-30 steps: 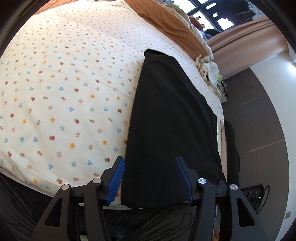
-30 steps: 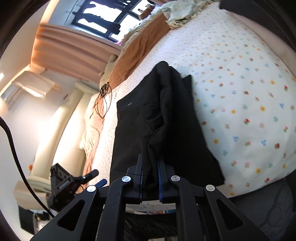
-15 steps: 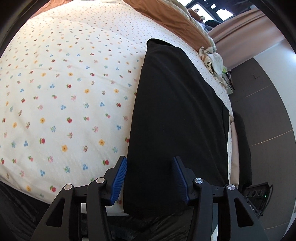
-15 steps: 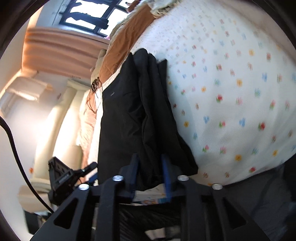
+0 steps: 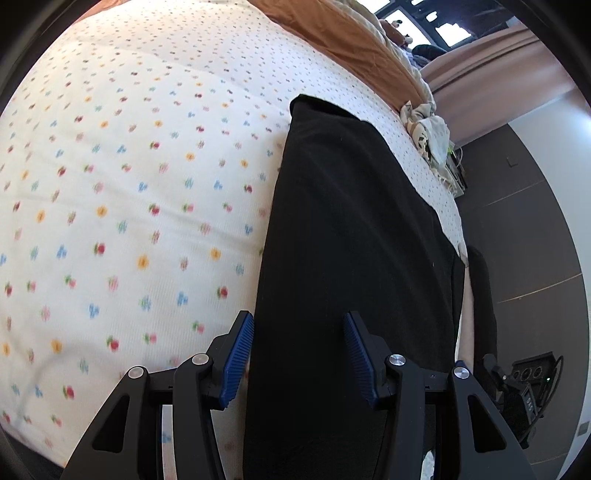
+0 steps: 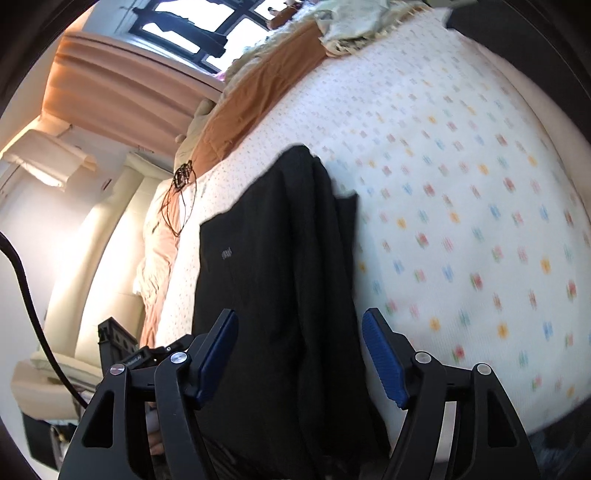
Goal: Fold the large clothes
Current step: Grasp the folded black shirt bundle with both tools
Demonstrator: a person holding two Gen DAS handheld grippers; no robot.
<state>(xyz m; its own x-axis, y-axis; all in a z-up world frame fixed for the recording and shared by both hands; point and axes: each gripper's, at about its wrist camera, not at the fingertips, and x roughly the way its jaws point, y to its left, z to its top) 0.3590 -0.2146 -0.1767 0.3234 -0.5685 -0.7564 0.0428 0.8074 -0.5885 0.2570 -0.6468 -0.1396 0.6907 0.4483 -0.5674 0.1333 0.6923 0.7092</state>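
A: Start close to you. How do your left tongs stand?

B: They are spread, blue pads well apart. The near end of the black garment lies under the gap, and the left pad sits right at the garment's left edge. Neither pad presses the cloth.

A: And your right tongs?

B: Their jaws are opening. The bunched folds of the black garment run between the pads, but the cloth is not pinched.

A: Where is the garment itself?

B: It lies on the bed, on the white cover dotted with small coloured flowers. It is a long dark strip running from the near edge of the bed away from you. In the left wrist view it looks flat and smooth, with the flowered cover wide open to its left. In the right wrist view its right side is ridged into lengthwise folds, and a small pale mark shows on the flat left part.

A: And farther off?

B: Beyond the garment's far end you see a brown blanket across the bed, then crumpled pale cloth, then curtains and a bright window.
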